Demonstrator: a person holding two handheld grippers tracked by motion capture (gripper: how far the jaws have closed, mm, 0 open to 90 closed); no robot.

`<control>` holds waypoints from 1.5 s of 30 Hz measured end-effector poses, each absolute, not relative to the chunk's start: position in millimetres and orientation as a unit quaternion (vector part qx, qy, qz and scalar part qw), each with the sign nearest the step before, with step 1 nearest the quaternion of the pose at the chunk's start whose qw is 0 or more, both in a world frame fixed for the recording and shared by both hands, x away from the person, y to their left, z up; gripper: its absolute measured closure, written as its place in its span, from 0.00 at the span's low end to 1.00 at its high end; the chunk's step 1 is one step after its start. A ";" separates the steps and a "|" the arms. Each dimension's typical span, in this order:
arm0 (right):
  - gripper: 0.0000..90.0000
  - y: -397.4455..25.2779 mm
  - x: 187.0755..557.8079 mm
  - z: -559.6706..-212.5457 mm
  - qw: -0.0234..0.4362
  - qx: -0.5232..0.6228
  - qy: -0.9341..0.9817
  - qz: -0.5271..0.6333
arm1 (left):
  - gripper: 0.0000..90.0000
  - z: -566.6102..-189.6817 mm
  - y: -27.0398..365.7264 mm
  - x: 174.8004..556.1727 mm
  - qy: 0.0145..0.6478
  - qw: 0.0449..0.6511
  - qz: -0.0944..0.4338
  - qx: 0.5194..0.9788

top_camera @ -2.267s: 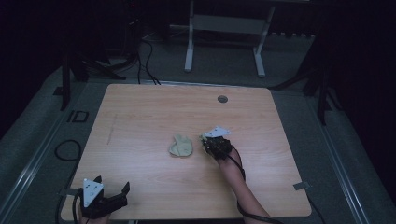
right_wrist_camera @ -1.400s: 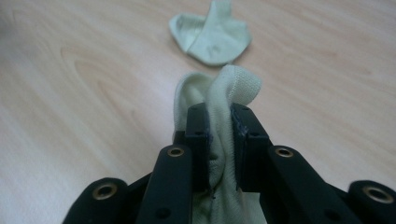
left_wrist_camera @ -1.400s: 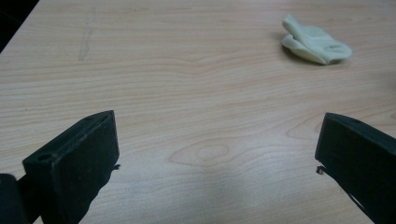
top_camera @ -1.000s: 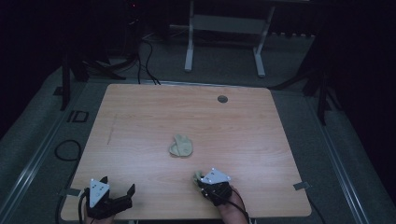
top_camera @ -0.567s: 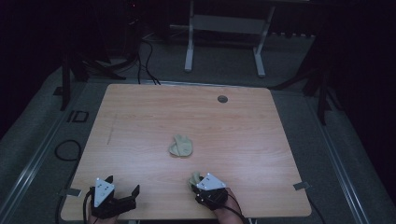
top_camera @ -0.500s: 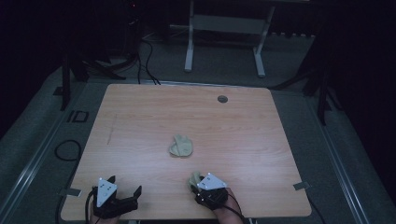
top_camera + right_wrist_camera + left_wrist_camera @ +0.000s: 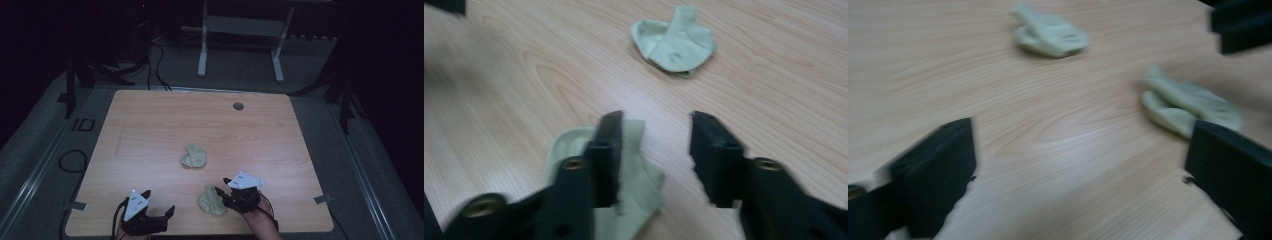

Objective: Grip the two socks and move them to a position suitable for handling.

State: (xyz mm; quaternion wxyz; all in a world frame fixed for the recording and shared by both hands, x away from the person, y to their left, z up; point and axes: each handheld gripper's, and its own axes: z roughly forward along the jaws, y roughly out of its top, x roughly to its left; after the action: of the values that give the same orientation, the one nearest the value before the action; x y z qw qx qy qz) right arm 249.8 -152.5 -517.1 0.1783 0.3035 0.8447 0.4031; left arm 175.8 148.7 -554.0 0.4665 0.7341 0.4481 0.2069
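Dark room, grey carpet, white metal frame (image 7: 240,30) behind a light wood table (image 7: 150,125) with a small round grommet (image 7: 238,106). Near cloth (image 7: 212,201) lies at the front edge, one jaw of the right gripper (image 7: 221,194) over it, jaws apart. Far cloth (image 7: 194,156) mid-table. Left gripper (image 7: 157,210) spread wide, holding nothing, at front left.

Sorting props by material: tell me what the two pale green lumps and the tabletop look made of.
Near lump and far lump: seemingly soft matte cloth, going by the limp folds and thin loose edges, possibly small socks. Tabletop: wood-grain surface with a faint sheen, likely laminate rather than solid wood.
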 end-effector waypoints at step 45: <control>0.94 -124.3 268.3 -540.1 0.123 0.279 0.875 0.377 | 0.99 -563.6 66.3 232.7 0.392 0.407 0.098 0.819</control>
State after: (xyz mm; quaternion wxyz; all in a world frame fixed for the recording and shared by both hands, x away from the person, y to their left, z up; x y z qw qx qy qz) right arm 268.3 -124.3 -540.1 0.1231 0.2788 0.8745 0.3773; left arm 232.7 66.3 -563.6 0.4069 0.8191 0.3923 0.0982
